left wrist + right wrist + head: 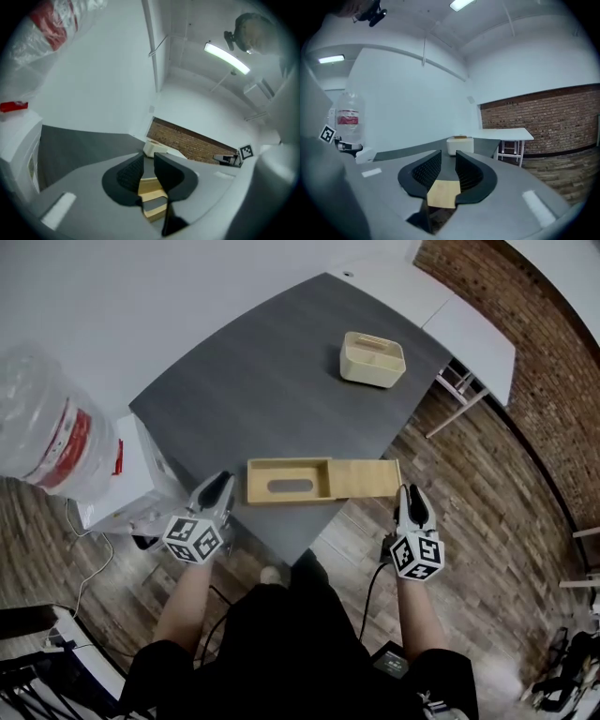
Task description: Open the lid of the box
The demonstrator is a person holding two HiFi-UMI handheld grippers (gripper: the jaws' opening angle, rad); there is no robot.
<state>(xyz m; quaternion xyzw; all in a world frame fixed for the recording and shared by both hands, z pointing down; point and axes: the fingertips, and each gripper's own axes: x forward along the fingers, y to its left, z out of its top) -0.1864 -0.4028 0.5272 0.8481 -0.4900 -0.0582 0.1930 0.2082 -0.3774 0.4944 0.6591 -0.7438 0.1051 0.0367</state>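
Observation:
A flat wooden box [289, 480] lies along the near edge of the dark table [262, 381]. Its sliding lid [366, 478] is drawn out to the right, baring part of the box with an oval slot. My left gripper [221, 486] sits just off the box's left end; in the left gripper view [149, 159] the jaws stand narrowly apart, with the box's wood [152, 190] low behind them. My right gripper [411, 493] is at the lid's right end. In the right gripper view [448, 157] its jaws stand apart, the lid's end [443, 193] low between them and untouched by the pads.
A cream container [372, 359] stands at the table's far right. A large water bottle [47, 427] on a white stand [122, 474] is close on the left. A white folding table [469, 329] and a brick wall [553, 352] lie to the right, above wood flooring.

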